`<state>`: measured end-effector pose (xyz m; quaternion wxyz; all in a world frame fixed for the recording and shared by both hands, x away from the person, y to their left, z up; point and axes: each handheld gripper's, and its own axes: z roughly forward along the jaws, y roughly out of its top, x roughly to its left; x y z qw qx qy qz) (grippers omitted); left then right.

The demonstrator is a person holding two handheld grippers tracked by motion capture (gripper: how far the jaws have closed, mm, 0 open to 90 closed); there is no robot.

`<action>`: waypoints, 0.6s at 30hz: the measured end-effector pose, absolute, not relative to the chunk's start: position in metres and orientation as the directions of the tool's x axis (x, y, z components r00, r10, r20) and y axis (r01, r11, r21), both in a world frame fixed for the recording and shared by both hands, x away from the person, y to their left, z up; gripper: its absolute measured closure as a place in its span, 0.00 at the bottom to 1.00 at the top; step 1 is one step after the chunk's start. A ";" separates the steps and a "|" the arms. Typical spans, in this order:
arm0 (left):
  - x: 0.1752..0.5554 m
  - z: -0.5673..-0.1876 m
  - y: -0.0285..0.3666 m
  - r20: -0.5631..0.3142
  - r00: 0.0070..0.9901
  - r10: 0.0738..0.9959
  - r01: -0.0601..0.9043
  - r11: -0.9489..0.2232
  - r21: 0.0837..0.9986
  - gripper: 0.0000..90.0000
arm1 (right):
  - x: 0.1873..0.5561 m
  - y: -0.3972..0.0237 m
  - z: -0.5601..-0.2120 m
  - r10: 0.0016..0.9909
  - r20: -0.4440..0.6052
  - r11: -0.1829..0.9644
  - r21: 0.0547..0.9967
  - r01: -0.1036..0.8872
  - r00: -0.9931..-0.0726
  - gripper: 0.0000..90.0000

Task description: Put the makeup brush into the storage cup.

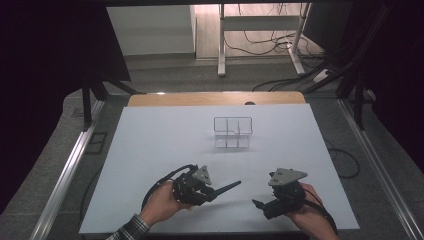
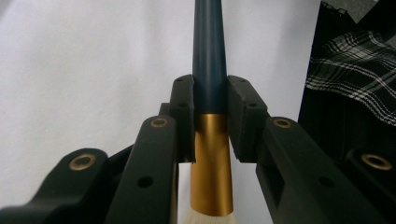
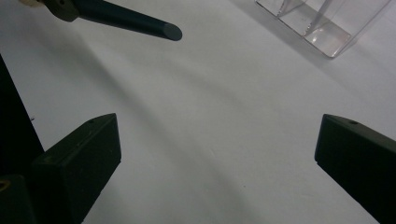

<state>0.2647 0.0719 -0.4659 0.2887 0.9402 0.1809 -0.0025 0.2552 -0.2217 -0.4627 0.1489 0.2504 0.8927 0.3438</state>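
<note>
A brush with a dark blue handle (image 2: 210, 56), a gold ferrule (image 2: 211, 158) and white bristles is clamped between the pads of my left gripper (image 2: 210, 100). In the high view my left gripper (image 1: 211, 193) sits at the near left of the white table, and the brush handle (image 1: 227, 188) sticks out to the right. At the near right, my right gripper (image 1: 261, 205) is open with nothing in it. In the right gripper view its jaws (image 3: 217, 154) stand wide apart over bare table, and the brush handle's tip (image 3: 130, 21) shows at the top left.
A clear plastic divided organizer (image 1: 233, 133) stands upright at the middle of the white tabletop (image 1: 150, 150), seen also as a clear corner (image 3: 322, 28). A plaid sleeve (image 2: 350, 70) shows at the right. Desk legs and cables (image 1: 260, 45) lie beyond the table's far edge.
</note>
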 end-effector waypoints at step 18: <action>0.267 -0.464 0.066 -0.100 0.943 0.318 0.321 -0.785 0.529 0.83 | 0.261 -0.186 -0.467 0.507 -0.064 0.667 0.661 0.344 -0.860 0.00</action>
